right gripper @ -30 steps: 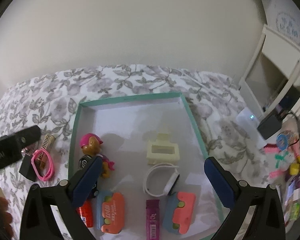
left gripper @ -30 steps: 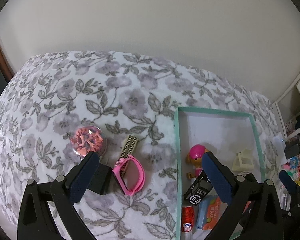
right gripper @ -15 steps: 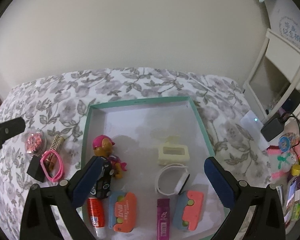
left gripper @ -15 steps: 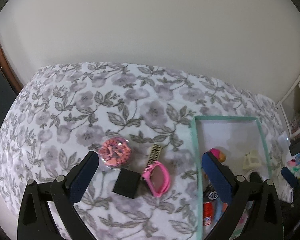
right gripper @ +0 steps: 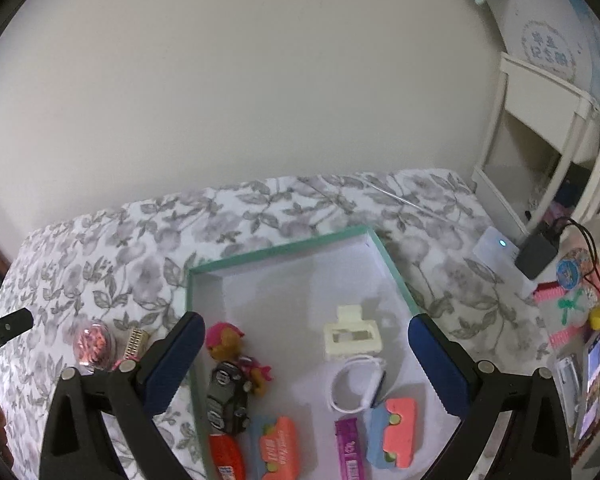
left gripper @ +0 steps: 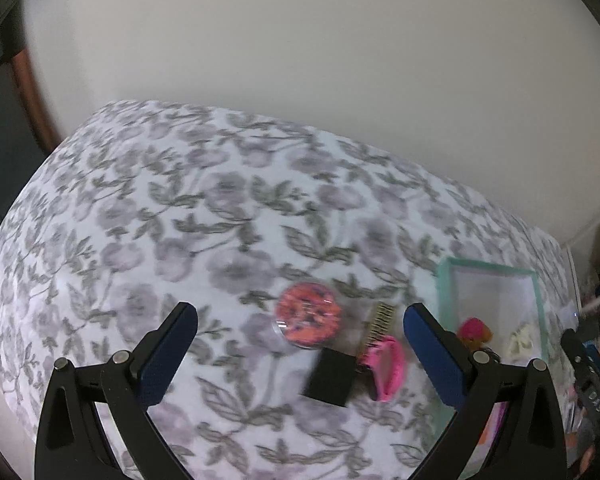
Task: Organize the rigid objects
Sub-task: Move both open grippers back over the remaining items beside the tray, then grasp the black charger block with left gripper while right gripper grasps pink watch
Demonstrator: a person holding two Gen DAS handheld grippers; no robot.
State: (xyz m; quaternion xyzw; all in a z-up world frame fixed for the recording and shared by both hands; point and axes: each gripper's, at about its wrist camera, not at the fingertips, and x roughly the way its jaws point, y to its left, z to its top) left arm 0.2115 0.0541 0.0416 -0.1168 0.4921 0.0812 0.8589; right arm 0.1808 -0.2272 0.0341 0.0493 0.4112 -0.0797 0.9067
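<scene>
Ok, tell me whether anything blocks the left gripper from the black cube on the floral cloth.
Nothing visible does. The open left gripper hangs above the black cube; the clear round pink-filled case and pink band flank it closely.

White letters "DAS" show on a black bar (left gripper: 592,394) at the right edge of the left wrist view — printing on the purple wrapper (right gripper: 350,450) and red tube (right gripper: 226,458) is too blurred to read.

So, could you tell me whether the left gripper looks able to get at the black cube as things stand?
Probably yes: the left gripper is open and empty, and the black cube lies uncovered on the floral cloth, though the pink band sits close beside it.
</scene>
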